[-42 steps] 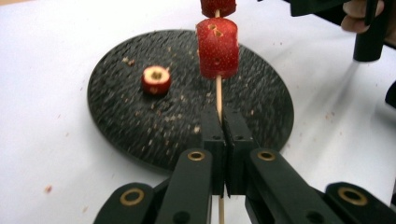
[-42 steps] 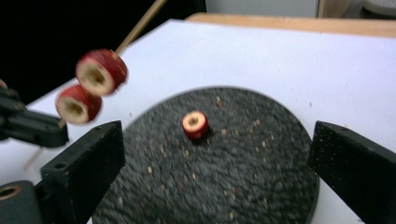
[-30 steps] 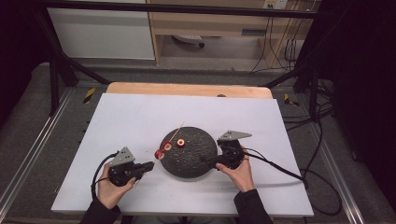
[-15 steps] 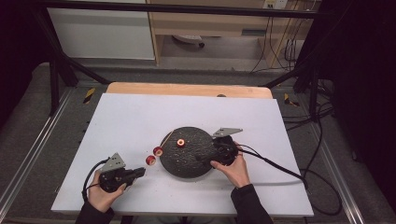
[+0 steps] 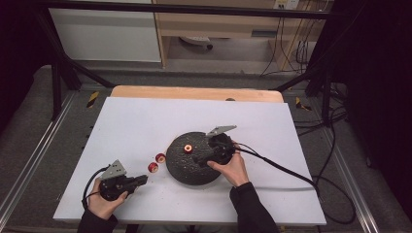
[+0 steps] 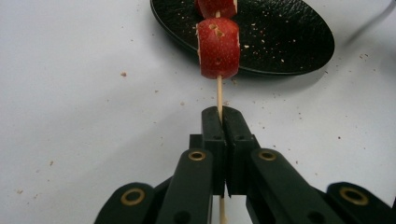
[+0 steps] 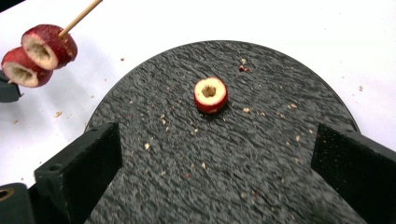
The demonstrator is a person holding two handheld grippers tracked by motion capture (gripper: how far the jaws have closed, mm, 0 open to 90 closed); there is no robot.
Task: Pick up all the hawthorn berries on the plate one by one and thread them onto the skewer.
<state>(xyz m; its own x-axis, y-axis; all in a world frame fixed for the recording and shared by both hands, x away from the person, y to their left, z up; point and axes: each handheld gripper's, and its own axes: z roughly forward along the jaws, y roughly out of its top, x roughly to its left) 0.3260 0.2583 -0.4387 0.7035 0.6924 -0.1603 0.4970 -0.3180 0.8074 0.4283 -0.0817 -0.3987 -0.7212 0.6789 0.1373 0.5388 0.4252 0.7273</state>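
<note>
The wide white rectangular table [image 5: 145,126] carries a round black textured plate [image 5: 187,170] near its middle, and the person's right hand [image 5: 233,167] reaches forward from the near edge, forearm angled up and left, so that the right gripper [image 5: 201,158] sits over the plate's right half with its jaws spread wide apart and nothing between them. Ahead of those jaws, 1 red hollowed fruit ring [image 7: 210,94] lies flat on the plate among pale crumbs. The left hand [image 5: 104,199] rests low at the table's near left corner, and the left gripper [image 6: 222,116] points right toward the plate, clamped tight on a thin wooden skewer [image 6: 218,93] that carries 2 red fruit slices [image 6: 218,46] just off the plate's left rim. Compared with 1 second ago, the left hand has drawn back toward the near left, taking the skewered slices off the plate, while the right gripper has moved inward over the plate.
</note>
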